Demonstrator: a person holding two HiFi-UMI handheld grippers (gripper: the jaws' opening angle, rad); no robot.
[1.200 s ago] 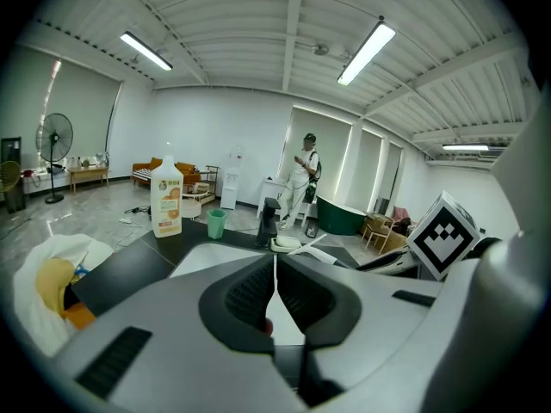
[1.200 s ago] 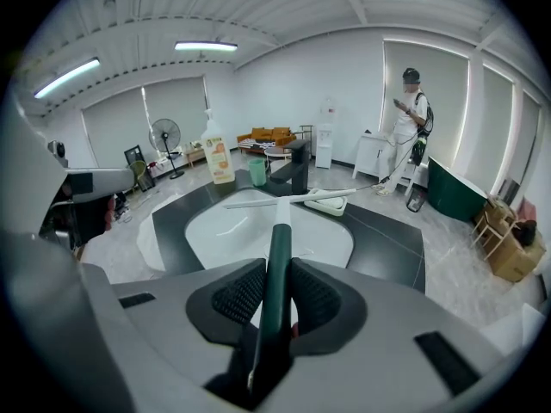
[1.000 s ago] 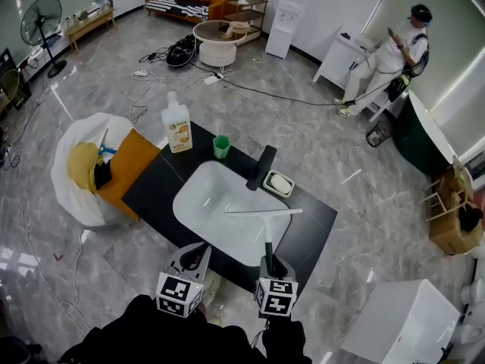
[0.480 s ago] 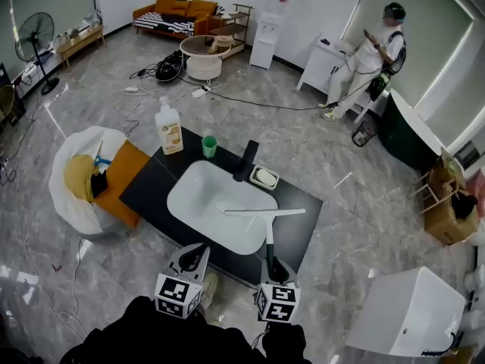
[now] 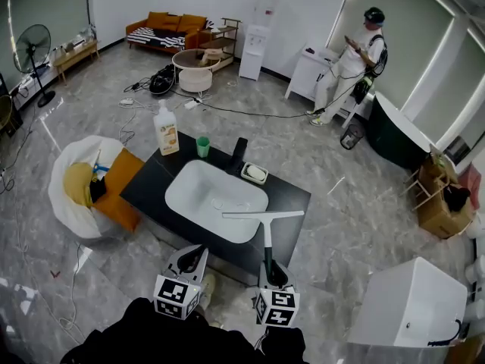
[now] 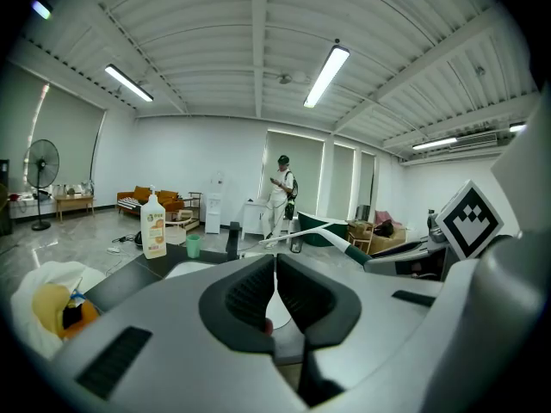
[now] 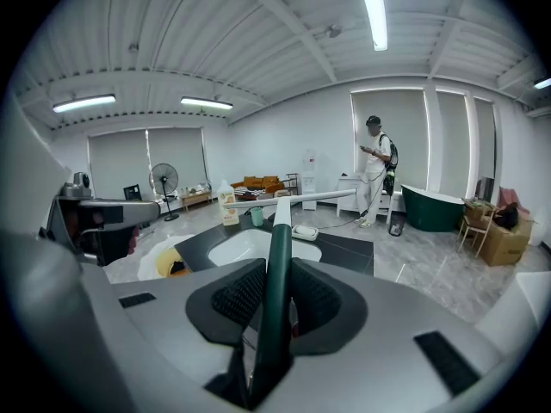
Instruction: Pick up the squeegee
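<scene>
The squeegee (image 5: pixel 265 222) has a long white blade and a dark green handle. It hangs in the air over the near edge of the black counter (image 5: pixel 148 189), with the blade level and crosswise. My right gripper (image 5: pixel 270 273) is shut on the green handle (image 7: pixel 275 265), and the blade (image 7: pixel 288 200) sticks out ahead of the jaws. My left gripper (image 5: pixel 194 262) hovers to its left, shut, with nothing between its jaws (image 6: pixel 275 286). The left gripper view shows the squeegee (image 6: pixel 331 235) off to the right.
A white sink basin (image 5: pixel 216 196) is set in the counter, with a black faucet (image 5: pixel 239 155), soap dish (image 5: pixel 254 174), green cup (image 5: pixel 203 146) and soap bottle (image 5: pixel 165 130) behind it. A white bag (image 5: pixel 72 203) lies left. A white box (image 5: pixel 409 309) stands right. A person (image 5: pixel 356 51) stands far back.
Both grippers have drawn back from the sink and risen. The squeegee came along in the right gripper, from over the basin to over the counter's near edge.
</scene>
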